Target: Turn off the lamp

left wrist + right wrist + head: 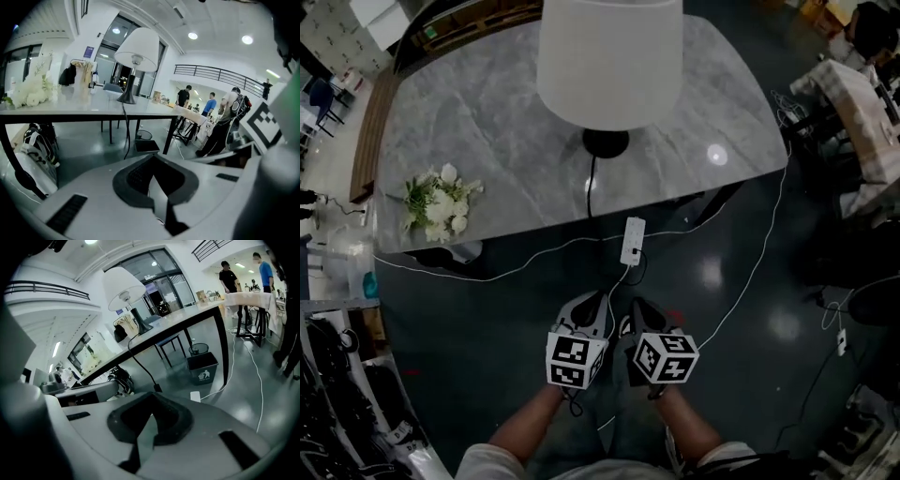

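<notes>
The lamp [609, 56] stands near the front edge of the table [487, 112], its white shade covering most of its black base. No glow shows clearly on the shade, so I cannot tell whether the lamp is lit.

Its black cord [592, 187] runs from the base over the table edge below the lamp and drops to a white power strip [632, 240] on the floor. The cord hangs there because that is the shortest way to a socket, and the strip is likely a place where the lamp can be switched off.

The left gripper [596, 300] and the right gripper [639, 309] hang side by side, below the lamp and just short of the power strip. Both are pinched fully together with nothing between the jaws. Closed tips suit prodding a switch rather than taking hold of something, which probably explains the grip. Both point forward and downward toward the cord's lower end.

A bunch of white flowers [439, 202] lies well to the left of the lamp, clear of any reach toward it.
</notes>
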Demonstrator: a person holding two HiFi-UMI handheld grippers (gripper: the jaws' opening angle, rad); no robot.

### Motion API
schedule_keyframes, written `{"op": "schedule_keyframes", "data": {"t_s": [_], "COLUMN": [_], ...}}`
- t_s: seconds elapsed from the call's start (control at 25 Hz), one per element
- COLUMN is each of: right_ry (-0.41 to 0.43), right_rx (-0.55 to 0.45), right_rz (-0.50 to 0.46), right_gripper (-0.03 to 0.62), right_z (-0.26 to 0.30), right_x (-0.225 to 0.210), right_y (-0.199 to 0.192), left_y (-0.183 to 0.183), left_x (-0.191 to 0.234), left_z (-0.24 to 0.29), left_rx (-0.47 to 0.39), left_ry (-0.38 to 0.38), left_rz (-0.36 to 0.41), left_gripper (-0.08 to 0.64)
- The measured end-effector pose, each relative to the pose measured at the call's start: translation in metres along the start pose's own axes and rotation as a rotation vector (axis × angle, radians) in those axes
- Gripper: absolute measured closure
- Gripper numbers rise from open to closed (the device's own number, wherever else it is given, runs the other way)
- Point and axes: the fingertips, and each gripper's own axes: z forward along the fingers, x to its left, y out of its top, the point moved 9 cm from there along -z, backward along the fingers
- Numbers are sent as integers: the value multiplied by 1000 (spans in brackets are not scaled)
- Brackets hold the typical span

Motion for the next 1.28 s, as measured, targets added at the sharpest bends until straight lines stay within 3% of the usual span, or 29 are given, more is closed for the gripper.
{"op": "schedule_keyframes", "data": {"t_s": [0.16, 0.44, 0.64, 1.12, 1.28], "right_ry": [13, 62, 60, 64, 75], "right_rx": [-19, -111, -170, -256, -302], "right_rz": [2, -55, -80, -145, -172], "right_gripper": [594, 592, 592, 594, 594], "right_z": [-19, -53, -82, -116, -123], "right_x": [18, 61, 72, 101, 111], "right_y": [24, 85, 117, 159, 182], "left_y": [26, 79, 96, 151, 174], "left_x": [-18, -26, -28, -35, -34], "left_z": [-24, -62, -86, -127, -133], "left_rx": [-9, -143, -185, -277, -308], "left_ry": [-12, 57, 99, 107, 122], "left_rz": [12, -108, -172, -68, -71], "left_gripper": [552, 552, 552, 552, 552]}}
